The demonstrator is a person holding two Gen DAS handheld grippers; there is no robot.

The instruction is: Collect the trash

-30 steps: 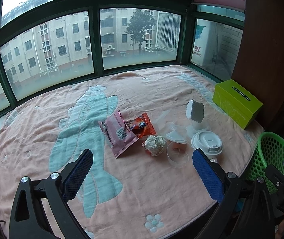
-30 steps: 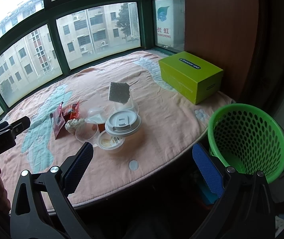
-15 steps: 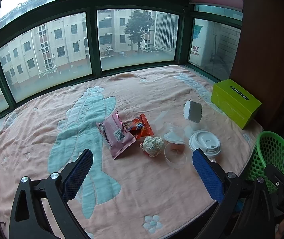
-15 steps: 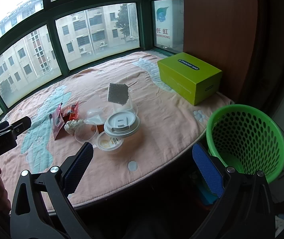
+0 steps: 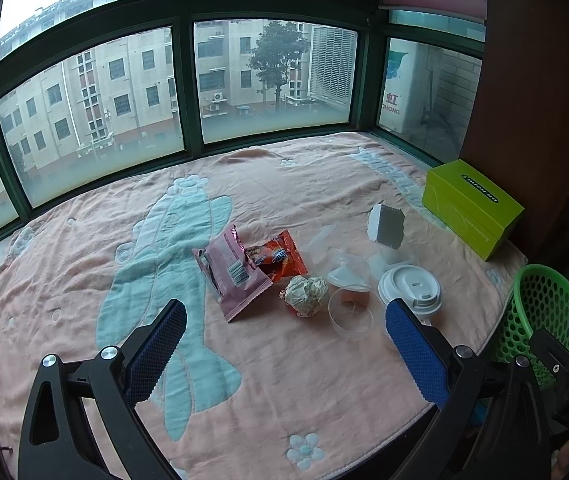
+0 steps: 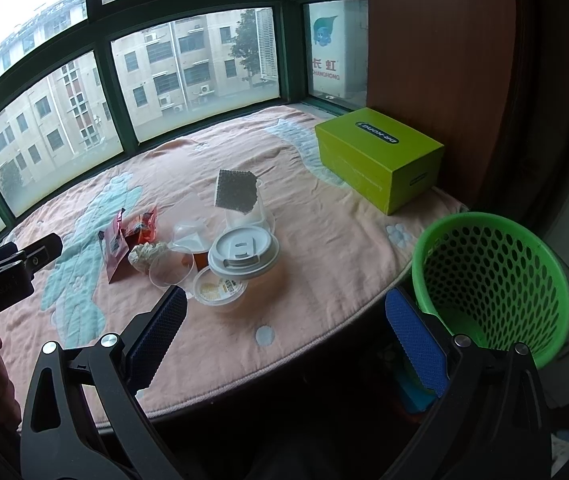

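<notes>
Trash is lying in a loose cluster on the pink blanket (image 5: 244, 380) in the left wrist view: a pink wrapper (image 5: 230, 270), an orange snack packet (image 5: 282, 256) just behind it, a crumpled paper ball (image 5: 306, 294), a clear plastic cup (image 5: 350, 314) and a white cup lid (image 5: 410, 290). The left hand-held gripper (image 5: 284, 356) is hovering short of them with its blue pads spread wide and nothing between them. The green basket (image 5: 544, 308) is sitting off the blanket's right edge.

From the right wrist view, the right hand-held gripper (image 6: 284, 344) is also gaping apart and holding nothing, poised at the near edge of the blanket. A small sealed tub (image 6: 218, 290) is showing here, touching the lid's underside, and the basket is standing empty just beside the right pad. The lime box (image 6: 380, 156) looks like no part of the litter.

Nothing appears collected yet. For the first pick, the paper ball seems the easiest: come down straight over it, close gently, and carry it clear of the cup. The flat wrappers would probably want pinching by a raised edge
</notes>
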